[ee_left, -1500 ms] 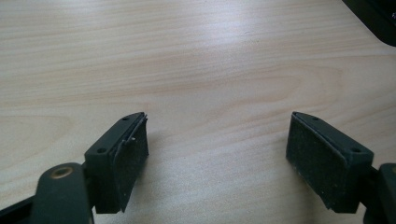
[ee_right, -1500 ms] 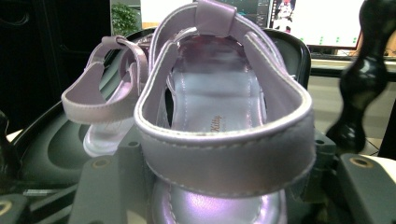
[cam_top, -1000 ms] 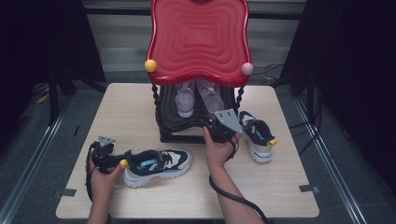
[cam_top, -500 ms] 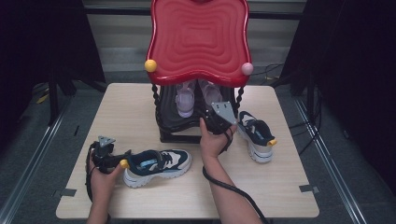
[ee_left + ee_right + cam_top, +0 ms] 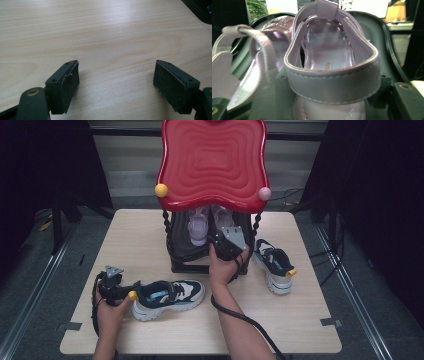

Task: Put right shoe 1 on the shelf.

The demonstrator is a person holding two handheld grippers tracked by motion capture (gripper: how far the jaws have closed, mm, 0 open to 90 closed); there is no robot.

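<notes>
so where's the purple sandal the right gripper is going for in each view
High view: purple sandal on the rack's black shelf, just beyond the right gripper.
Left gripper view: not in it.
Right gripper view: centre, heel strap nearest.
Shared landmark: the black shelf.

Table (image 5: 150, 230): light wood top, rectangular, pale grain, soft glare in left gripper view. Floor (image 5: 45, 265) around table: grey carpet. Metal rail (image 5: 30, 295) on floor along left edge of table, second rail (image 5: 350, 285) along right edge. Tape marks (image 5: 330, 322) at near corners of table. Black curtains (image 5: 45, 160) at left and right sides of room. Grey wall (image 5: 130, 165) behind far edge. Black cables (image 5: 292, 195) on floor near far right corner. Light even, from above.
</notes>
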